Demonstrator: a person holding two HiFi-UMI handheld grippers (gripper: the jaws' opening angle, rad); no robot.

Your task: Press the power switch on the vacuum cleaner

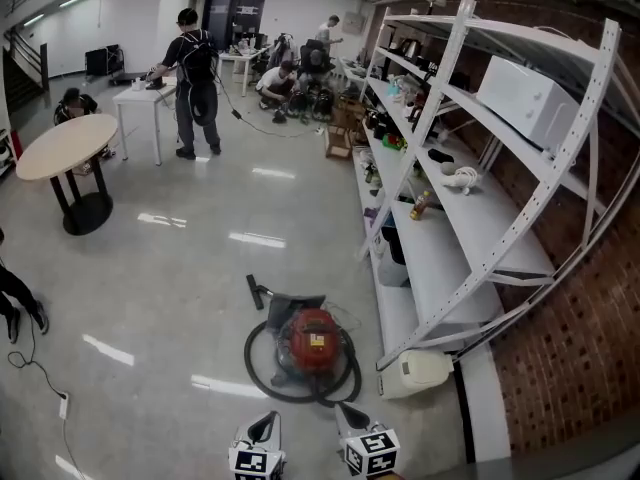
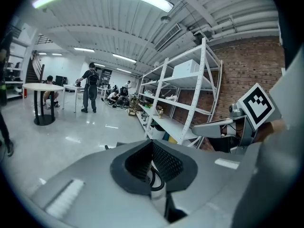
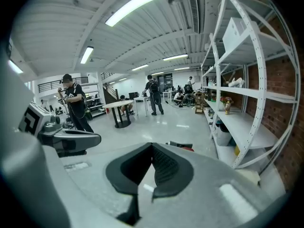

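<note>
The red vacuum cleaner [image 1: 313, 342] sits on the glossy floor just ahead of me, its black hose [image 1: 262, 373] looped around it and the nozzle [image 1: 258, 292] lying behind it. I cannot make out its power switch. My left gripper [image 1: 263, 429] and right gripper [image 1: 350, 415] hover side by side near the bottom edge, above the floor and short of the vacuum, touching nothing. Both are shut with nothing held. In the left gripper view the left gripper [image 2: 152, 142] has its tips together, with a bit of hose [image 2: 156, 177] showing below. The right gripper [image 3: 152, 146] points over the vacuum's top [image 3: 186, 148].
White metal shelving [image 1: 455, 228] with assorted items runs along the brick wall at right. A white appliance [image 1: 420, 371] lies on the floor at the shelving's foot, beside the vacuum. A cable and power strip [image 1: 63, 405] lie at left. A round table [image 1: 65, 146] and several people are farther off.
</note>
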